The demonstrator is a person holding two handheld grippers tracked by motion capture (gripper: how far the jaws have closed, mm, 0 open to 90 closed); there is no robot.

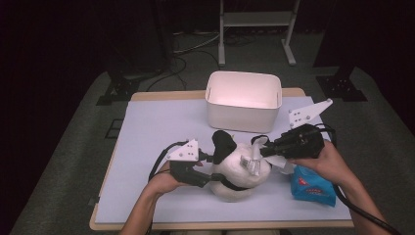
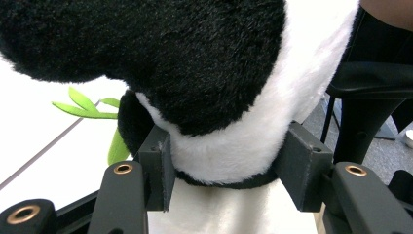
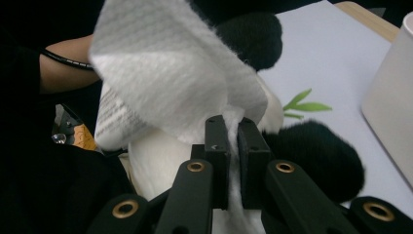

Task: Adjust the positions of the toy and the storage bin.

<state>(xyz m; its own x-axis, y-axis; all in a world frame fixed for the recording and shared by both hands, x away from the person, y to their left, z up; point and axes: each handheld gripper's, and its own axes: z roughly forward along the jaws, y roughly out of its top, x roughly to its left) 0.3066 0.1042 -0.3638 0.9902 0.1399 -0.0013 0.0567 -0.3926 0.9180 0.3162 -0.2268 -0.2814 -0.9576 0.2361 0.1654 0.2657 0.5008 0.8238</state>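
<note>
Two grippers [image 1: 215,169] [image 1: 262,151]: left clamped on one plush panda [image 1: 240,171], right pinched on one white wipe [image 3: 165,73].

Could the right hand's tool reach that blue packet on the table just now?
Probably yes for reach: the blue packet lies bare just beside the right gripper. But its fingers are shut on a white wipe, so it would have to let that go first.

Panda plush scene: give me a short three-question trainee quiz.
1. True or false: the left tool grips the panda plush.
2. What does the right tool pinch? A) white wipe B) blue packet C) bin rim
3. What stands behind the plush on the table?

Key: 1 true. 2 A, the white wipe. 3 the white bin; the blue packet lies by the right hand.
</note>
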